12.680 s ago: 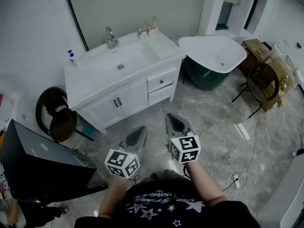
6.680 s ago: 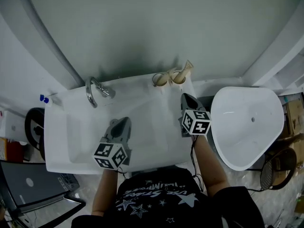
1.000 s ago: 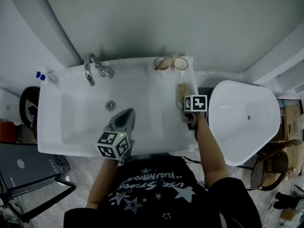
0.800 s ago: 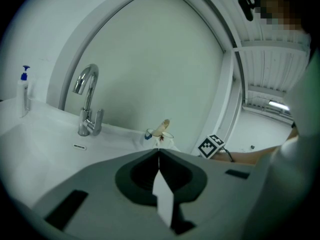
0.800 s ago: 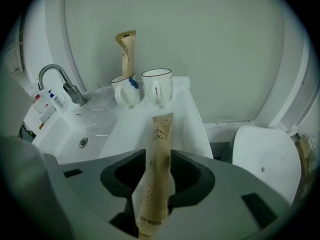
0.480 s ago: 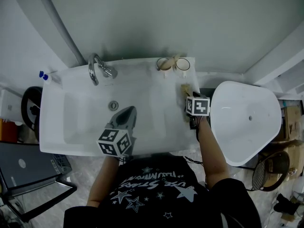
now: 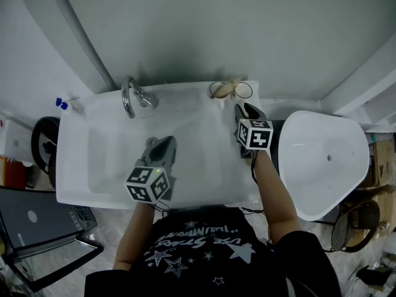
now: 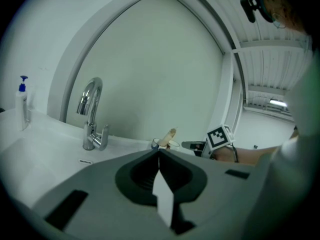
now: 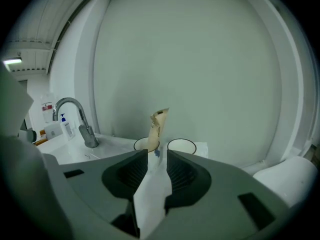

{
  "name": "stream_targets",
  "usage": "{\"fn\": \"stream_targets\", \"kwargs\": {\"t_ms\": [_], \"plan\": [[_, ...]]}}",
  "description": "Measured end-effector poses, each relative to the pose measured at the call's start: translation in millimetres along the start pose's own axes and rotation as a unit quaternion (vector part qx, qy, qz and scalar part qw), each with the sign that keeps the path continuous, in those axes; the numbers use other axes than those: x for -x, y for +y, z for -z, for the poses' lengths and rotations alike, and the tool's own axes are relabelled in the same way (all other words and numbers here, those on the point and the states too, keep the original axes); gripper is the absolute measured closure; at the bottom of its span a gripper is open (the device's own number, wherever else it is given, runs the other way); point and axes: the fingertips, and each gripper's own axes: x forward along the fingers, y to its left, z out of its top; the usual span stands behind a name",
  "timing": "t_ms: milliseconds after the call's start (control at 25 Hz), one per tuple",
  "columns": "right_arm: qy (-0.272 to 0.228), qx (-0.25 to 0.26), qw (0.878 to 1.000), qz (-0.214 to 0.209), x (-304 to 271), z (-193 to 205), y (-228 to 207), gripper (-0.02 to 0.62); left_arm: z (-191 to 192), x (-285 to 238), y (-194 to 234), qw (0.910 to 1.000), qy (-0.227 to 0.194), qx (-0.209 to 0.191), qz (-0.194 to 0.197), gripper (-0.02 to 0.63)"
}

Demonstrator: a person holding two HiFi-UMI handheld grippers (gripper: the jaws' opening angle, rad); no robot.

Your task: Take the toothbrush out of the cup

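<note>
Right gripper hangs over the right end of the white vanity top, aimed at two cups against the wall. Its jaws stand a narrow gap apart and have just been closing. Nothing is clamped between them; through the gap only the white counter shows, plus a small blue smudge I cannot identify. From the head view its tip sits near the cups, not touching them.

The toothbrush — a tan, paper-coloured stick with a folded top — stands tilted in the left cup, lined up with the gap but beyond the jaw tips. The right cup, just beside it, shows only its pale inside. From above, the toothbrush leans across toward the right cup.

Left gripper has its jaws pressed together with nothing in them. It hovers over the sink basin, well apart from the cups — its tip points toward the wall. A chrome faucet rises at the basin's back edge, and a soap bottle with a blue pump stands at the far left.
</note>
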Motion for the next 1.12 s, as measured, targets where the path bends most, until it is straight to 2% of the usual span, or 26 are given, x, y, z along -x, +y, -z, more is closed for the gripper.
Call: {"fn": "stream_targets", "kwargs": {"t_ms": [320, 600, 1120], "plan": [[-0.005, -0.012, 1.0, -0.006, -40.1, -11.0, -3.6, 0.532, 1.0, -7.0, 14.2, 0.9998, 0.017, -0.002, -0.01, 0.588], [-0.008, 0.004, 1.0, -0.019, -64.3, -17.7, -1.7, 0.532, 4.0, -19.1, 20.3, 0.9995, 0.029, 0.004, -0.015, 0.588], [-0.01, 0.013, 1.0, -0.006, -77.8, -20.5, -3.6, 0.545, 8.2, -21.6, 23.5, 0.9991, 0.037, 0.012, -0.015, 0.588]]}}
